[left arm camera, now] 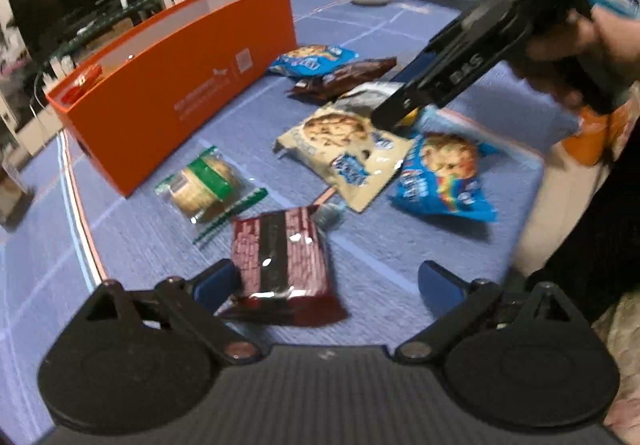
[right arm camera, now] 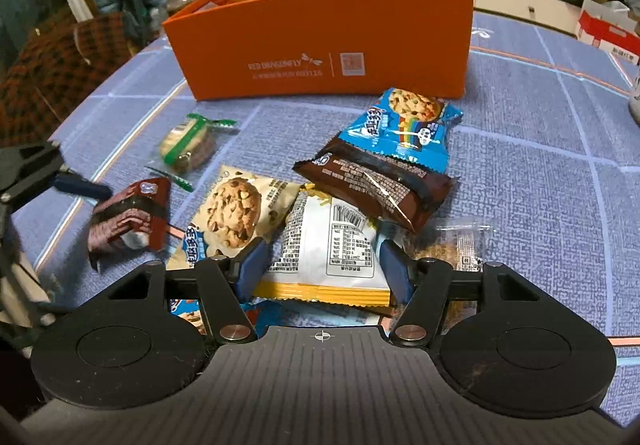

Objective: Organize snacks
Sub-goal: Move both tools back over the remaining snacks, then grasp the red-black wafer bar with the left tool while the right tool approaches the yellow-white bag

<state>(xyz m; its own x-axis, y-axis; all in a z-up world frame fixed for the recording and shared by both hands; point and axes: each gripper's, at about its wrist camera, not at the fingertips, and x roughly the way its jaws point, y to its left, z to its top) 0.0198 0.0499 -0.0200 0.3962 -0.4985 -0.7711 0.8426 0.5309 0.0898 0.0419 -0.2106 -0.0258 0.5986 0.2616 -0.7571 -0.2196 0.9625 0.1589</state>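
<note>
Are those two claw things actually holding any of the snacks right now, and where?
The right gripper pinches the white packet by its side edges near the yellow-striped end. The left gripper is open, holding nothing.

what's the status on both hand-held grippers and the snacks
Right hand-held gripper closed on the white-and-yellow packet. Left hand-held gripper open around the dark red packet. Orange box ahead, brown packet overlapping the white one.

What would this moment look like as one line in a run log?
left gripper: open over dark red packet | right gripper: fingers on white-and-yellow packet | orange box: some snacks inside
</note>
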